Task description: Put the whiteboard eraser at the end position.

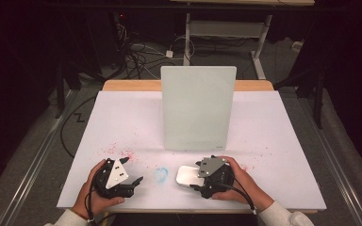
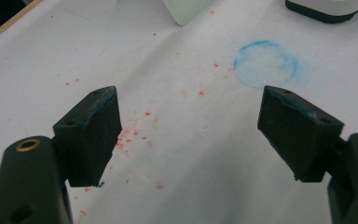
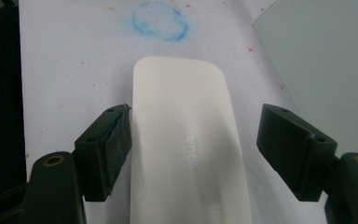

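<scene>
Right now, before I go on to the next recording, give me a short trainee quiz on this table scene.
1. True or false: the left gripper holds the white whiteboard eraser.
2. Where is the blue ring smudge on the paper? A: between the two grippers. B: behind the upright pale board. C: under the eraser.
3. How do the jaws of the right gripper stand at the eraser?

Key:
1. False. Its jaws are open over bare paper.
2. A.
3. They are open, one on each side of the eraser, with a clear gap at one jaw.
</scene>
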